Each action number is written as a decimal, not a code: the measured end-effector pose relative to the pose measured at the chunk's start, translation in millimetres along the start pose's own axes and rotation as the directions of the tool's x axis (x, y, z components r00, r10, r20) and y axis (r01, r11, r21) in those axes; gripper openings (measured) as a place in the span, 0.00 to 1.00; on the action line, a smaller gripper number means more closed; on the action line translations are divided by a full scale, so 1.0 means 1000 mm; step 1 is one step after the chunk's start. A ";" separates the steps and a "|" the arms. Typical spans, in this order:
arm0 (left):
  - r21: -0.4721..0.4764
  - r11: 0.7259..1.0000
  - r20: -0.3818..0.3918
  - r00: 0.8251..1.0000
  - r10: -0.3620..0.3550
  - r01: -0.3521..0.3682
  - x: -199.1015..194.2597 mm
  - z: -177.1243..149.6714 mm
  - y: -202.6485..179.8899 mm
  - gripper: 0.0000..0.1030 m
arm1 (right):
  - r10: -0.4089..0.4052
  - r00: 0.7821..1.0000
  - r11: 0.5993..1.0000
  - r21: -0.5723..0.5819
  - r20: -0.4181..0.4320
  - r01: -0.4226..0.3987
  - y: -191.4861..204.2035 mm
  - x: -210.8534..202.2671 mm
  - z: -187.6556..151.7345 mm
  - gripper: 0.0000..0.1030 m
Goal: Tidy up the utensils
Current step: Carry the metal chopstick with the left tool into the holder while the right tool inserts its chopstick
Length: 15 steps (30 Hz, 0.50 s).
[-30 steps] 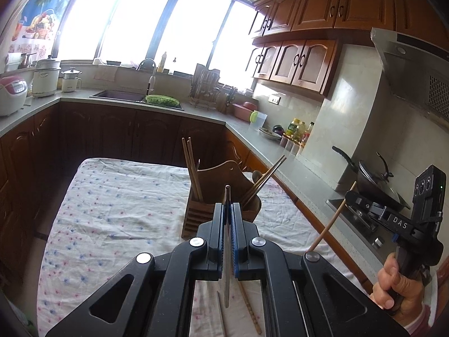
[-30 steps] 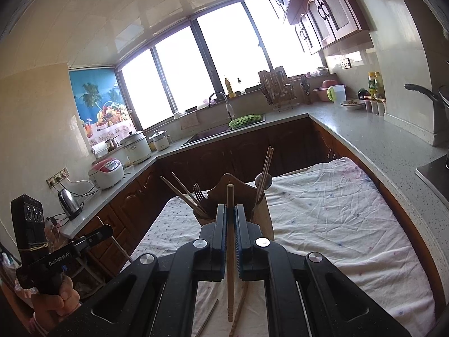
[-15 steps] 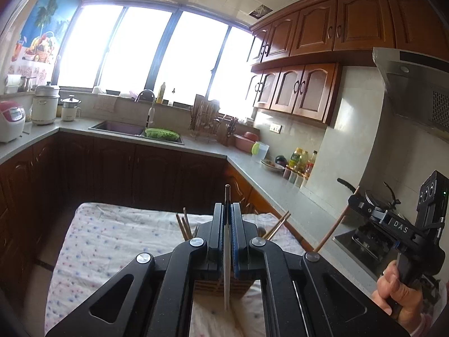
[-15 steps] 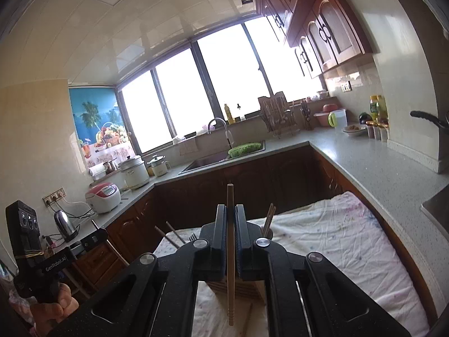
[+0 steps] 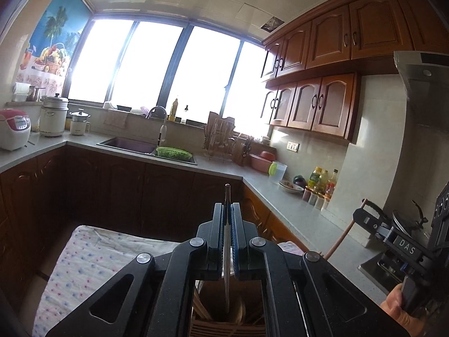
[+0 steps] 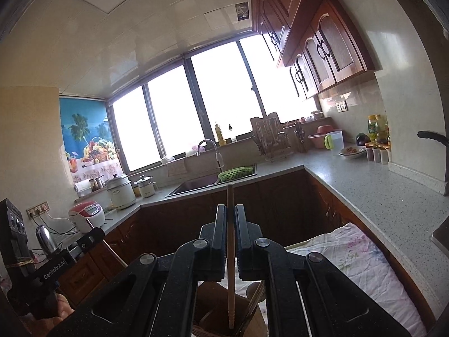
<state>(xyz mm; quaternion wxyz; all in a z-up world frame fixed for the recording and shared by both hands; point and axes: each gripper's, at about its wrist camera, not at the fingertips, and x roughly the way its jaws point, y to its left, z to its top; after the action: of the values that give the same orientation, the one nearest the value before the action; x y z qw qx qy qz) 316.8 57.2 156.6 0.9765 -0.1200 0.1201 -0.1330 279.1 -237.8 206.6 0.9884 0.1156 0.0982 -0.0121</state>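
Chopstick of pale wood stands upright between the closed black fingers of the right gripper, its long axis running straight up and down in the right wrist view: the blunt top pokes above the fingertips, the ridged tip hangs down inside the mouth of the brown wooden utensil holder directly below. Whether the tip touches anything in there cannot be told. Other wooden sticks lean against the holder's right side.

The left gripper is likewise clamped, on a thin, pale, blade-like utensil with a dark upper end; what kind of utensil it is cannot be told. It too is held vertical, dark end up, lower end dipping into the same holder, where slanting wooden sticks rest at the left.

The holder sits on a table under a white cloth with small pink and blue flowers. A hand grips the right tool's handle at the left view's lower right edge.
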 end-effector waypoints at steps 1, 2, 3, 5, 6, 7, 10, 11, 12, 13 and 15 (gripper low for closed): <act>-0.005 1.000 -0.007 1.000 0.004 -0.004 0.006 -0.006 0.000 0.03 | 0.006 1.000 1.000 0.001 -0.008 -0.006 -0.001 0.004 -0.005 0.05; -0.009 1.000 -0.014 1.000 0.009 -0.009 0.011 -0.014 0.000 0.03 | 0.015 1.000 1.000 0.005 -0.012 -0.015 -0.002 0.007 -0.011 0.05; -0.014 1.000 -0.021 1.000 0.014 -0.015 0.014 -0.021 0.002 0.03 | 0.015 1.000 1.000 0.005 -0.015 -0.015 -0.004 0.010 -0.018 0.05; -0.027 1.000 -0.042 0.999 0.011 -0.012 0.019 -0.031 0.003 0.03 | 0.009 1.000 1.000 -0.002 -0.024 -0.009 -0.006 0.014 -0.032 0.05; -0.031 0.999 -0.053 0.999 0.007 -0.009 0.021 -0.038 0.004 0.03 | 0.007 0.999 1.000 0.000 -0.031 -0.008 -0.008 0.015 -0.039 0.05; -0.032 0.999 -0.064 0.998 0.007 -0.009 0.024 -0.041 0.005 0.03 | 0.002 0.999 1.000 0.002 -0.039 -0.002 -0.011 0.016 -0.045 0.05; -0.034 0.999 -0.105 0.995 -0.002 -0.002 0.031 -0.053 0.007 0.03 | -0.008 0.997 1.000 0.019 -0.076 0.009 -0.018 0.019 -0.062 0.05; -0.034 0.999 -0.118 0.993 -0.002 -0.002 0.034 -0.055 0.008 0.03 | -0.014 0.996 1.000 0.022 -0.089 0.016 -0.020 0.020 -0.066 0.05; -0.033 0.999 -0.132 0.991 -0.002 -0.002 0.038 -0.058 0.009 0.03 | -0.017 0.994 1.000 0.024 -0.104 0.020 -0.021 0.021 -0.071 0.05; -0.034 0.999 -0.147 0.989 -0.005 0.000 0.041 -0.060 0.010 0.03 | -0.019 0.993 0.999 0.028 -0.119 0.022 -0.022 0.023 -0.075 0.05; -0.036 0.999 -0.163 0.987 -0.003 -0.003 0.044 -0.061 0.013 0.03 | -0.021 0.989 0.999 0.028 -0.145 0.025 -0.023 0.027 -0.081 0.05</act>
<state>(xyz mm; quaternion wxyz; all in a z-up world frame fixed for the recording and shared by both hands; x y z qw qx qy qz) 345.2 44.2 86.7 0.9611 -0.1262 0.2021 -0.1400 288.8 -242.0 119.1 0.9767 0.1295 0.1706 -0.0165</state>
